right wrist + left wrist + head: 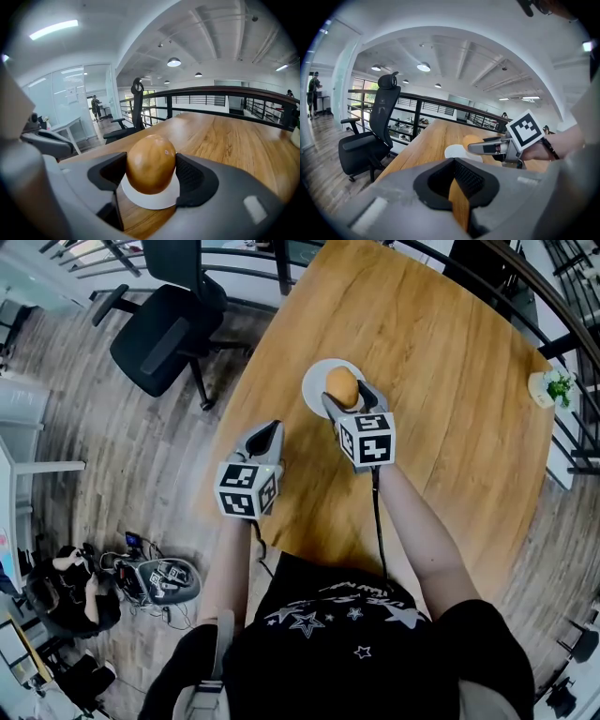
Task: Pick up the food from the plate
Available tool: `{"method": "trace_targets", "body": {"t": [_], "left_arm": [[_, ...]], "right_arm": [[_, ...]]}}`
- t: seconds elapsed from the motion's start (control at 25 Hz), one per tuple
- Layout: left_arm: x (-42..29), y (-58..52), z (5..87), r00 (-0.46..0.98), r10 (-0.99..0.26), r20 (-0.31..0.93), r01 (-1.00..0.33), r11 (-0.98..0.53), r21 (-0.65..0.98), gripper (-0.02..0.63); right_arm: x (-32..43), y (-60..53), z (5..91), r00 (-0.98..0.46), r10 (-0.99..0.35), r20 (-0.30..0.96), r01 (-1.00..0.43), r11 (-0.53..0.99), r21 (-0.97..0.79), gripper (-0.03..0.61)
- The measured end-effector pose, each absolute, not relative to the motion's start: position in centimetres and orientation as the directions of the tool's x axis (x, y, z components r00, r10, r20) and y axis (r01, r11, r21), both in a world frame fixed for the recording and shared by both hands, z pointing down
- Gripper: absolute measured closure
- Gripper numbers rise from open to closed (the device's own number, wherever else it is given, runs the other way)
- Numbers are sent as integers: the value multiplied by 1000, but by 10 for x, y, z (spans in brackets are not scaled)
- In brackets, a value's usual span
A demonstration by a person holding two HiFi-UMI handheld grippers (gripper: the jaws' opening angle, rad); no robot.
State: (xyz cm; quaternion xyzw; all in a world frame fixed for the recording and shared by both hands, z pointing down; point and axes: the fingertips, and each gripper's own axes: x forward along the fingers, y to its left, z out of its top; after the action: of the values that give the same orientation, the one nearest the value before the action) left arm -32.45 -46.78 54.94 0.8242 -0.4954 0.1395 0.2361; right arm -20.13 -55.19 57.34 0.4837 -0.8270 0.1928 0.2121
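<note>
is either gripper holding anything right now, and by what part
The right gripper holds the brown food by its two opposite sides, over the plate. The left gripper holds nothing.

Golden-brown food (150, 164), white plate (151, 201), warm wood-grain table (450, 381), black chair (169, 329), grey right hand-held gripper (348, 391), black-and-white marker cube (367, 439)

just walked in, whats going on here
A person holds a gripper in each hand over a wooden table. The right gripper has closed on a round brown food item, which sits on or just above a small white plate. The left gripper hangs shut and empty near the table's edge.
</note>
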Motion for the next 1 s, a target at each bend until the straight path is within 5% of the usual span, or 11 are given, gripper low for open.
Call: {"method": "trace_targets", "body": {"t": [1.0], "left_arm": [[-269,-389,466,483,-797,364,-875,-450,177,612]], "right_arm": [[-134,-475,428,-485,-810,329,-874,456,-167,249]]}}
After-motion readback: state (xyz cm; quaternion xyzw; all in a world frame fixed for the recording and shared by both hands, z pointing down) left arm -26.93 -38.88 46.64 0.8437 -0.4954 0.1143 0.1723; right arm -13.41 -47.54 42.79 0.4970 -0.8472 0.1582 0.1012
